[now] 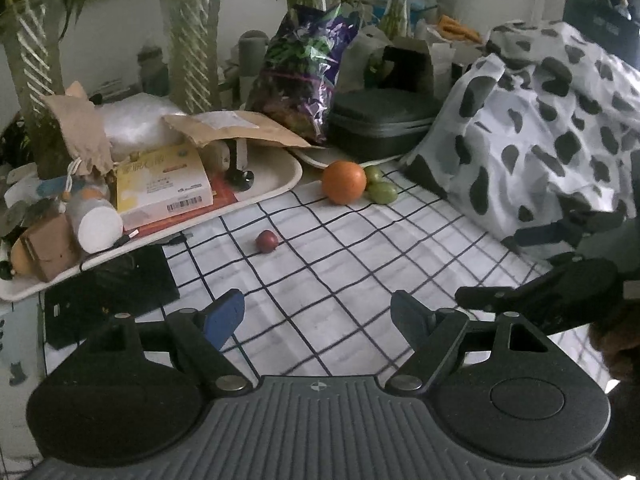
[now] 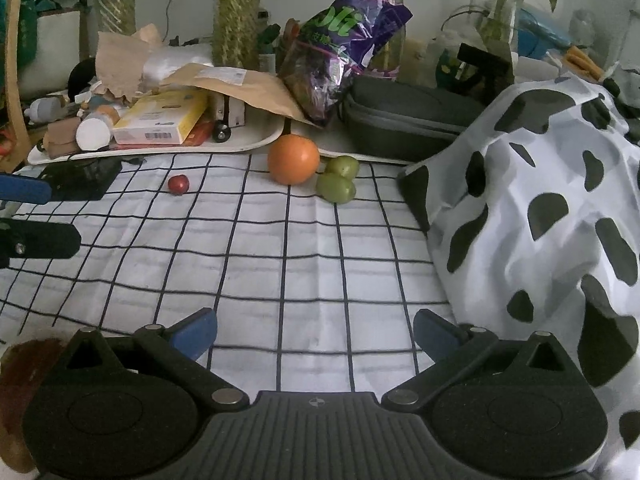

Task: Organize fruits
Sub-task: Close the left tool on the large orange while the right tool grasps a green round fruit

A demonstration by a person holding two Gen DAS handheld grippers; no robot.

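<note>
Right wrist view: both the right gripper (image 2: 316, 336) and left gripper (image 1: 318, 316) are held with fingers apart, empty. The orange (image 2: 293, 159) touches two green fruits (image 2: 338, 180); the small red fruit (image 2: 178, 184), lying apart, is probably best gripped first, gently.

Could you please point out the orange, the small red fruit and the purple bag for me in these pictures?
orange (image 2: 293, 159): right wrist view, middle of its rounded front.
small red fruit (image 2: 178, 184): right wrist view, centre of the fruit.
purple bag (image 1: 304, 80): left wrist view, middle of its crinkled front.
</note>
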